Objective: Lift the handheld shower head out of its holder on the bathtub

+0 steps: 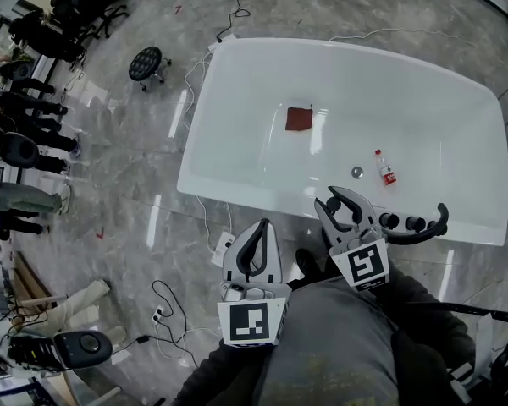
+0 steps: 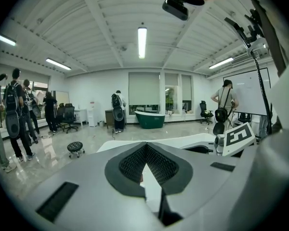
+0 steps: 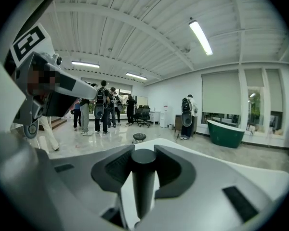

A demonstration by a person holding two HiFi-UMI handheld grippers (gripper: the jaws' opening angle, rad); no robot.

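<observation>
The left gripper [image 1: 263,224] and right gripper [image 1: 326,195] have pale grey shells and black ribbed pads [image 2: 156,165]. Each bears a white cube [image 1: 252,323] with black square markers. The person wears a grey top [image 1: 339,345] with darker sleeves.

bathtub [image 1: 423,100] basin mostly open | bottle [image 1: 385,167], cloth [image 1: 299,118] inside | knobs [image 1: 411,223] crowd near rim

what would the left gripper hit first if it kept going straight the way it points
Probably the near rim of the white bathtub. The left gripper, fingers together, points at it across a strip of floor. Height is unclear, so it might pass just over the rim.
</observation>
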